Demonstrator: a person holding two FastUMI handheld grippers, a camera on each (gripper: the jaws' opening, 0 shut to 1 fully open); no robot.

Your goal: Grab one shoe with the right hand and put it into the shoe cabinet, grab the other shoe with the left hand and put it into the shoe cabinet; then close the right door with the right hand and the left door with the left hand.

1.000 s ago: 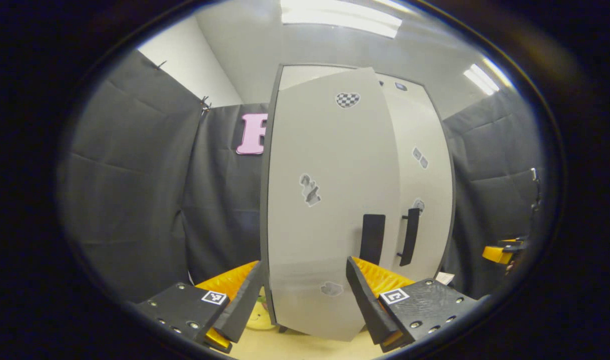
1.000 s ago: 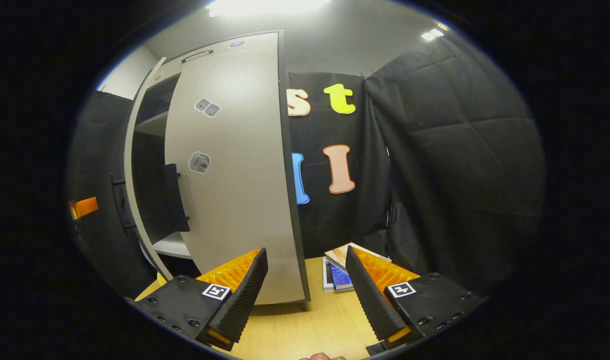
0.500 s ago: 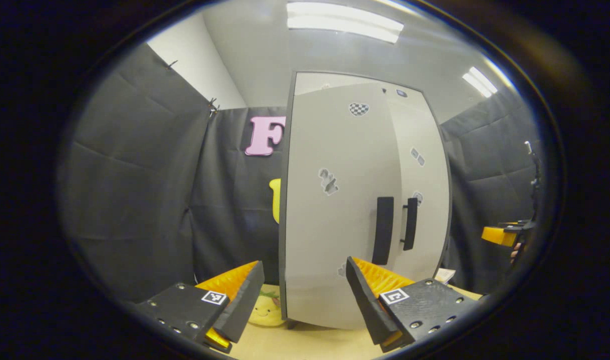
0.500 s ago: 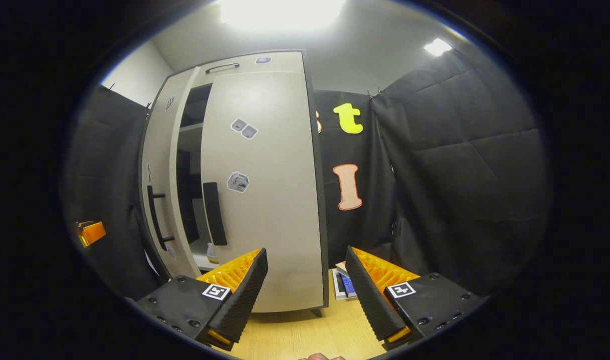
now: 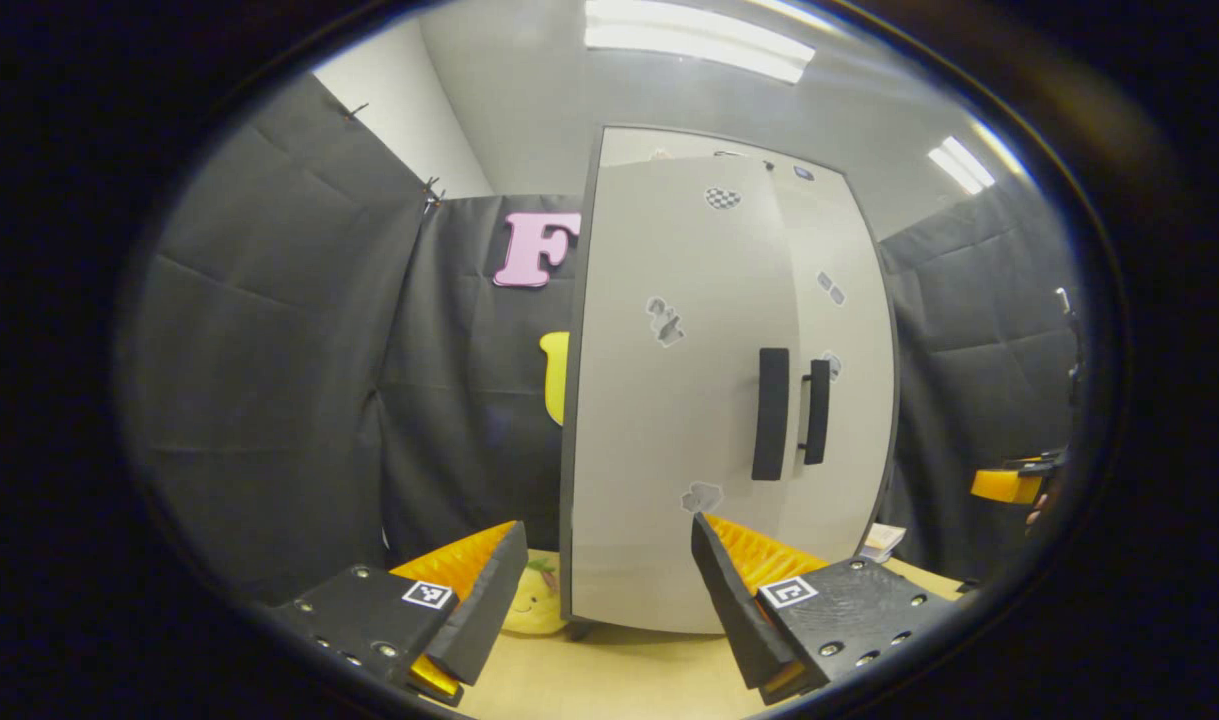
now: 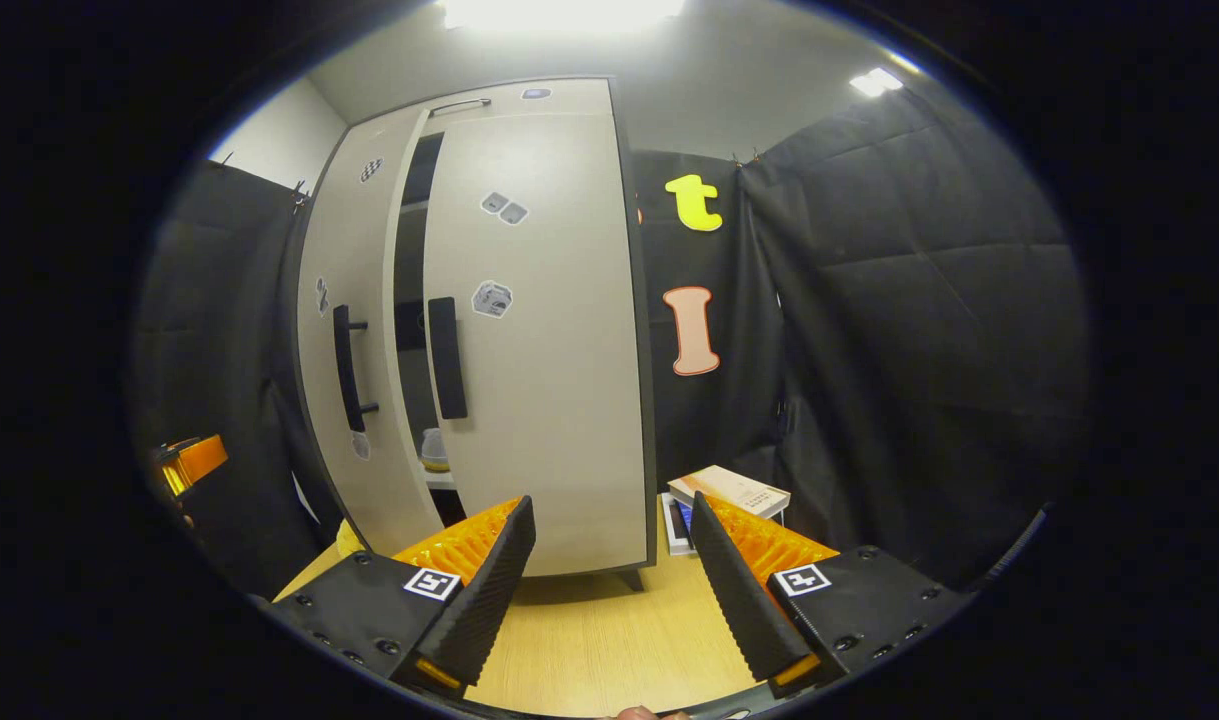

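Pale wooden worktop (image 6: pixel 609 640) bearing, at its far right edge against the black cloth wall, a small stack of flat books (image 6: pixel 729 490) whose topmost has a tan cover, with a blue-covered one (image 6: pixel 681 518) just beneath and beside it. Yellow soft toy with a smiling face (image 5: pixel 534 605) resting on the same worktop (image 5: pixel 609 680). Overhead, long white ceiling light panels (image 5: pixel 699 40) on a grey ceiling.

Wooden table (image 6: pixel 609 640) carries the shoe cabinet (image 6: pixel 559 400), books (image 6: pixel 729 490).
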